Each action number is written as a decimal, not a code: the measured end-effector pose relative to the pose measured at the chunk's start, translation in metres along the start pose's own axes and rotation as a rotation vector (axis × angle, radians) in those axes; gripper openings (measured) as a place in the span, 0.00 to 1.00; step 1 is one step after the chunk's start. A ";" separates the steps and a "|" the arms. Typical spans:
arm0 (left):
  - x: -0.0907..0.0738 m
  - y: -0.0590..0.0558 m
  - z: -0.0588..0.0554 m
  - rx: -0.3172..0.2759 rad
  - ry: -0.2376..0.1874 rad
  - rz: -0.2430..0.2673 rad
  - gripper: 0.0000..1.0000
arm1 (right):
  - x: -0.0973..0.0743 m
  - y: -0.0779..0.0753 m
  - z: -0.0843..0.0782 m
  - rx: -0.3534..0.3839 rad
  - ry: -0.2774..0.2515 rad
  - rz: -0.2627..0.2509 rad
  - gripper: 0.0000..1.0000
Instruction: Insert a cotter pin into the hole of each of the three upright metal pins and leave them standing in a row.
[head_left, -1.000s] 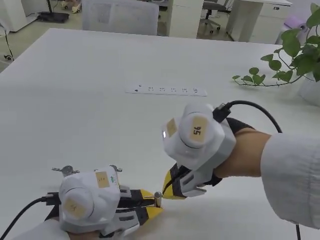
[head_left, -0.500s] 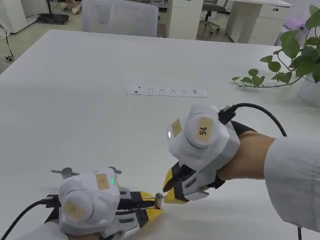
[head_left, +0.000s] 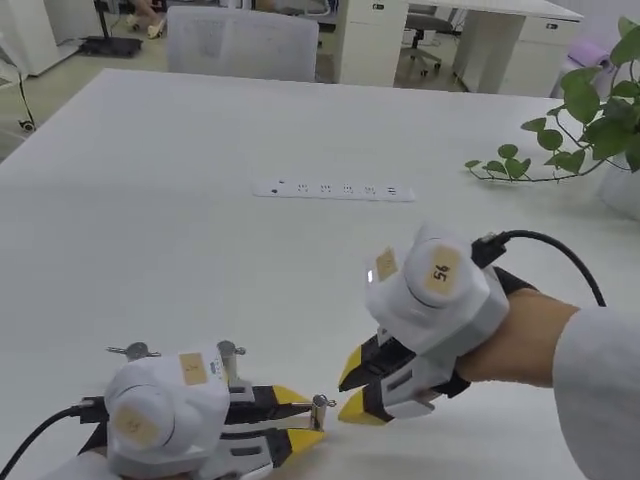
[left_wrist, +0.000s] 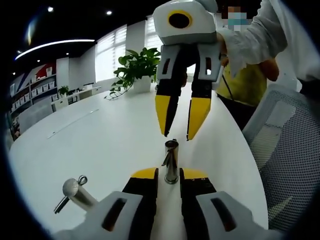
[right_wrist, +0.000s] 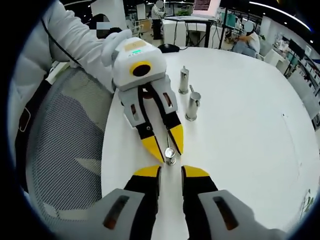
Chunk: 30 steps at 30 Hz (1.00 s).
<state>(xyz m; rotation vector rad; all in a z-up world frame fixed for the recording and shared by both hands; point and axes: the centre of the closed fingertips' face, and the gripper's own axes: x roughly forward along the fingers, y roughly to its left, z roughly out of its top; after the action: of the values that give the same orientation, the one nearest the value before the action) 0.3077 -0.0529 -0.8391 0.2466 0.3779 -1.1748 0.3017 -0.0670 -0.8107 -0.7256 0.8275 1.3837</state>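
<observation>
A short metal pin (head_left: 320, 405) stands on the white table near its front edge, and my left gripper (head_left: 316, 416) is shut on it from the left. A thin cotter pin (left_wrist: 166, 157) sits slanted through the pin (left_wrist: 171, 162) near its top. My right gripper (head_left: 340, 400) hovers just to the pin's right, open and holding nothing, and its yellow fingertips (left_wrist: 165, 117) hang above the pin. Two more upright pins (right_wrist: 184, 80) (right_wrist: 192, 106) stand behind the left gripper (right_wrist: 171, 156), beyond my right gripper (right_wrist: 171, 171). One of them (left_wrist: 75, 190) carries a ringed cotter pin (left_wrist: 81, 180).
A white power strip (head_left: 330, 188) lies mid-table. A potted plant (head_left: 590, 110) stands at the far right and a chair (head_left: 240, 40) at the far edge. A mesh chair (left_wrist: 285, 150) sits by the near table edge.
My right gripper has drawn back to the right, away from the held pin, with its fingers now apart. The left gripper keeps its hold. The camera has tilted a little.
</observation>
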 end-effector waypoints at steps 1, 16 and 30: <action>-0.002 -0.001 0.000 -0.004 0.000 -0.002 0.17 | 0.000 0.001 0.000 0.013 -0.012 0.003 0.19; -0.043 -0.004 0.005 -0.033 -0.008 -0.003 0.29 | 0.014 0.003 -0.006 0.119 -0.140 -0.023 0.24; -0.095 -0.018 0.017 -0.127 -0.093 -0.039 0.44 | 0.021 0.006 0.001 0.169 -0.264 -0.002 0.25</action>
<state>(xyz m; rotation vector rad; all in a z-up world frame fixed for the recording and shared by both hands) 0.2622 0.0145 -0.7845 0.0741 0.3753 -1.1915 0.2958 -0.0544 -0.8279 -0.4033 0.7233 1.3544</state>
